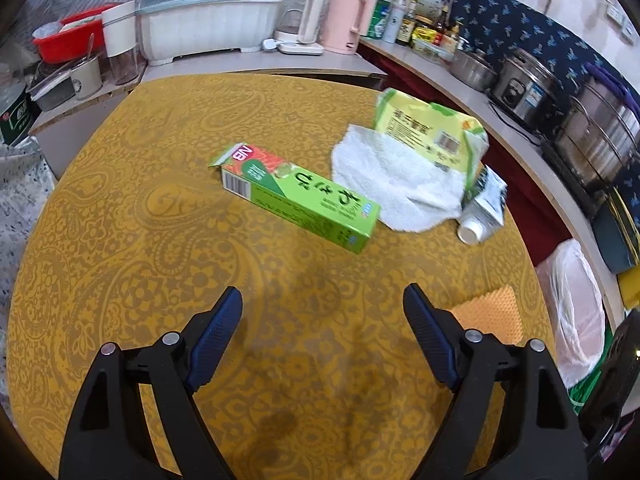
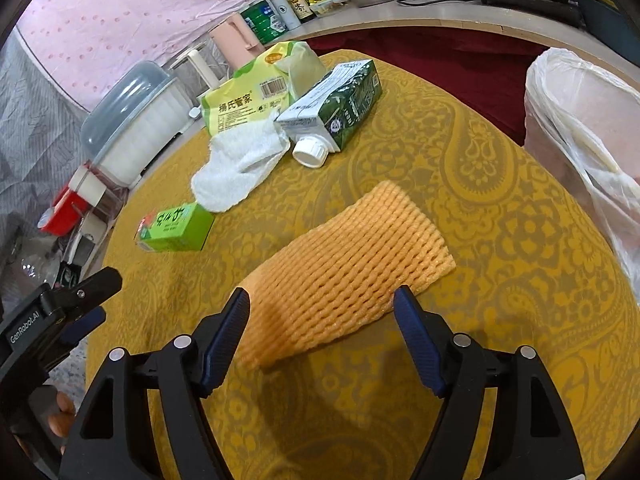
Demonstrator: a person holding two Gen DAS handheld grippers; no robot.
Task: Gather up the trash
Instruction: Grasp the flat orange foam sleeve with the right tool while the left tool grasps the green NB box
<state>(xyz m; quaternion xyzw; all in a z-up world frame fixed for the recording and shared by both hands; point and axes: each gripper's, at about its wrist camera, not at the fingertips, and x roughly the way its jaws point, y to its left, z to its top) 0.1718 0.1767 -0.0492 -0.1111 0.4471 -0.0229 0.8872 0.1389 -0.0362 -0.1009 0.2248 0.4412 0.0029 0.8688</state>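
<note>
A green box (image 1: 298,196) lies on the yellow tablecloth (image 1: 140,240), ahead of my open, empty left gripper (image 1: 322,300). Beyond it lie a white cloth (image 1: 392,176), a yellow-green packet (image 1: 432,132) and a green-white carton (image 1: 486,208) on its side. In the right wrist view my right gripper (image 2: 322,300) is open with its fingers either side of the near end of an orange foam net (image 2: 344,276). The box (image 2: 178,228), cloth (image 2: 240,164), packet (image 2: 256,92) and carton (image 2: 340,108) lie further off. The left gripper (image 2: 88,296) shows at the left edge.
A bin lined with a white plastic bag (image 2: 588,148) stands off the table's right side, also in the left wrist view (image 1: 576,312). A counter with a dish cover (image 1: 208,12), kettles, bottles and steel pots (image 1: 532,88) runs behind the table.
</note>
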